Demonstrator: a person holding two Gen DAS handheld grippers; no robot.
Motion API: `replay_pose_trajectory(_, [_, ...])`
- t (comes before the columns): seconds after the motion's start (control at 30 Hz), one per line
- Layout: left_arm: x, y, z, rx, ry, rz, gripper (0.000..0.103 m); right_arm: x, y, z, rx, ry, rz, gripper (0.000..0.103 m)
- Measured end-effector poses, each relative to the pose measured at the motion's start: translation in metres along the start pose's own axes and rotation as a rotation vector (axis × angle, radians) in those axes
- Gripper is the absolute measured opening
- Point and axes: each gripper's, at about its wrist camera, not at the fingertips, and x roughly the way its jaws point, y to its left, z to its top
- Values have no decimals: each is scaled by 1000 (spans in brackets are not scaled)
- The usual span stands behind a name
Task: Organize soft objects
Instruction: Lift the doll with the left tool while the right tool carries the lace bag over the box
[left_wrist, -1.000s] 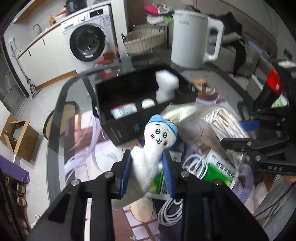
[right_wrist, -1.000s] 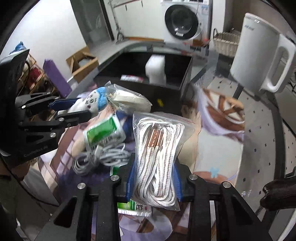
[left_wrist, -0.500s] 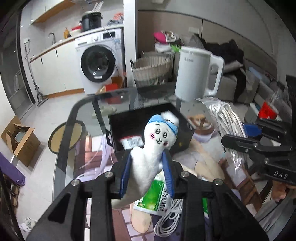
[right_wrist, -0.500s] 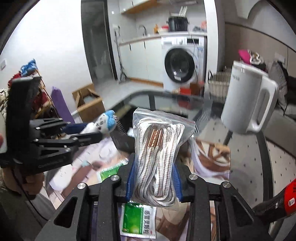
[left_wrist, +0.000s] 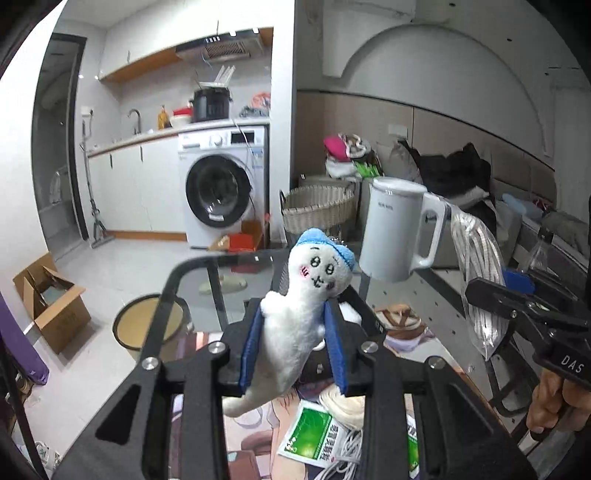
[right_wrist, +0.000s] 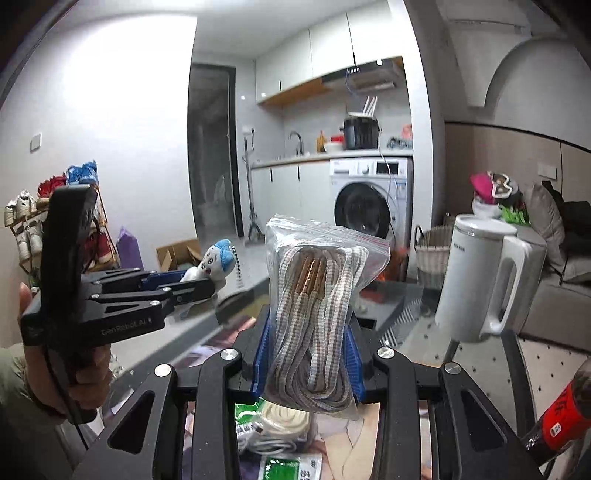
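Glass table (left_wrist: 207, 280) below both grippers. White kettle (left_wrist: 397, 229) at 2 o'clock in both views. Right gripper (right_wrist: 308, 354) clamped on bagged cord (right_wrist: 314, 325), held above table. Left gripper (left_wrist: 293, 347) clamped on white plush doll (left_wrist: 295, 321); face visible in left view only. Green packet (left_wrist: 314, 435) on table, 6 o'clock

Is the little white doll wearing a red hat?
No, the white plush doll, squeezed between the left gripper's jaws, wears a blue cap.
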Motion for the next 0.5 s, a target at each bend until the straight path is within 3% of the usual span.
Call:
replay_pose_trajectory(0.23, [-18,4,5,-8,-79,11,31,-12,4,3,2,-41,-23,34])
replay_pose_trajectory(0.5, [-21,-1,6,18,-90,11,31,-15,3,5,0,-77,-38,34])
